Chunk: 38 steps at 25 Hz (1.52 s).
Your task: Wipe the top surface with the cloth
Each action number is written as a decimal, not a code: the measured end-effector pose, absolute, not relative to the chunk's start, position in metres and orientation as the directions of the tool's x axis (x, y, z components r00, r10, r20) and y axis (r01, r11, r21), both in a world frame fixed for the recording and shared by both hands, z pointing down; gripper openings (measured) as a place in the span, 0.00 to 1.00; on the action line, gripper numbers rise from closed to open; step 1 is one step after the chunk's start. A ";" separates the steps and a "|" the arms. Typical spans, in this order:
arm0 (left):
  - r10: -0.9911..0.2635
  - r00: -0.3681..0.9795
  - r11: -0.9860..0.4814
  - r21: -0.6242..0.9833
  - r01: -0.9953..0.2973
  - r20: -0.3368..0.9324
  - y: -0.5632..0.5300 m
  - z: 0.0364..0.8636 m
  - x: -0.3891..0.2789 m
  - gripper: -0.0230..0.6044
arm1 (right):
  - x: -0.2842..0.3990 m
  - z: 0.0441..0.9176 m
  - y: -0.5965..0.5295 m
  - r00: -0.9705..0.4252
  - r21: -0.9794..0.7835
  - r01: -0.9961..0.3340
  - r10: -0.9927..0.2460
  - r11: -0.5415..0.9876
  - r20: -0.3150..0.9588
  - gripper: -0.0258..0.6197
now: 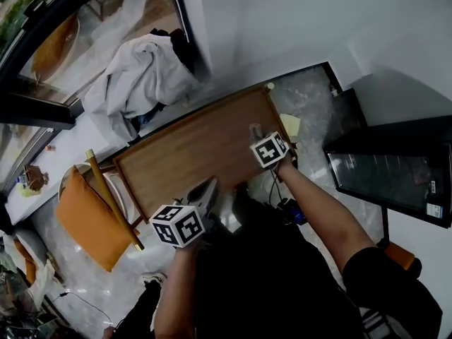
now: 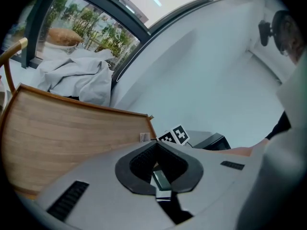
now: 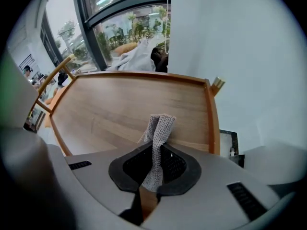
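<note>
The wooden table top (image 1: 191, 147) lies below me, bare, with a raised rim; it also fills the right gripper view as the table top (image 3: 124, 104). My right gripper (image 1: 257, 131) hangs over the table's right near corner, shut on a grey knitted cloth (image 3: 159, 127) that sticks up out of the jaws in a fold. My left gripper (image 1: 207, 188) hovers at the table's near edge, jaws shut with nothing between them, as the left gripper (image 2: 156, 143) shows in its own view. The right gripper's marker cube (image 2: 174, 135) appears beyond it.
A chair with an orange cushion (image 1: 88, 214) stands at the table's left end. A heap of white clothing (image 1: 141, 76) lies on the window ledge behind. A black screen (image 1: 392, 171) stands to the right, by the white wall (image 1: 282, 20).
</note>
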<state>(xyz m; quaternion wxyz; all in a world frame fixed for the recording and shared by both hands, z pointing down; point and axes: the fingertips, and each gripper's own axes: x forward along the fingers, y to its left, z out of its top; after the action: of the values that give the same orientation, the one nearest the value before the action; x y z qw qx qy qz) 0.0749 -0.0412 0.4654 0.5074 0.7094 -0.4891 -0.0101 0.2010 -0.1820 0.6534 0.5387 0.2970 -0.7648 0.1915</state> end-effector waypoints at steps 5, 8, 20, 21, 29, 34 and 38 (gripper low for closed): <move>-0.715 0.509 -0.008 0.722 -0.691 0.479 -0.046 0.461 0.077 0.05 | 0.225 0.652 -0.197 -0.184 0.075 -0.706 -0.284 0.704 0.941 0.10; -0.721 0.498 0.002 0.721 -0.693 0.482 -0.042 0.461 0.073 0.05 | 0.232 0.651 -0.201 -0.144 0.105 -0.719 -0.296 0.687 0.944 0.10; -0.723 0.472 0.027 0.703 -0.710 0.504 -0.007 0.465 0.043 0.05 | 0.258 0.647 -0.215 -0.001 0.227 -0.791 -0.372 0.568 0.928 0.10; -0.727 0.471 0.025 0.705 -0.709 0.499 -0.003 0.463 0.037 0.05 | 0.259 0.647 -0.214 0.007 0.231 -0.795 -0.373 0.561 0.928 0.10; -0.775 0.406 0.054 0.690 -0.722 0.485 0.049 0.453 -0.040 0.05 | 0.148 0.596 -0.161 -0.245 0.124 -0.727 -0.424 0.675 0.872 0.10; -0.777 0.358 0.082 0.646 -0.759 0.519 0.104 0.452 -0.100 0.05 | 0.002 0.591 -0.042 -0.525 -0.203 -0.562 -0.156 0.802 0.837 0.10; -0.774 0.327 0.117 0.631 -0.767 0.542 0.142 0.458 -0.143 0.05 | -0.088 0.600 0.038 -0.601 -0.323 -0.406 0.016 0.855 0.799 0.10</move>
<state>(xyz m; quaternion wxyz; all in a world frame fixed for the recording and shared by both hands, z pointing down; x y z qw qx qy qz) -0.1428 0.1422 0.4585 0.4714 0.6644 -0.5800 -0.0039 -0.0884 0.0384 0.6003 0.4319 0.1134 -0.8607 0.2444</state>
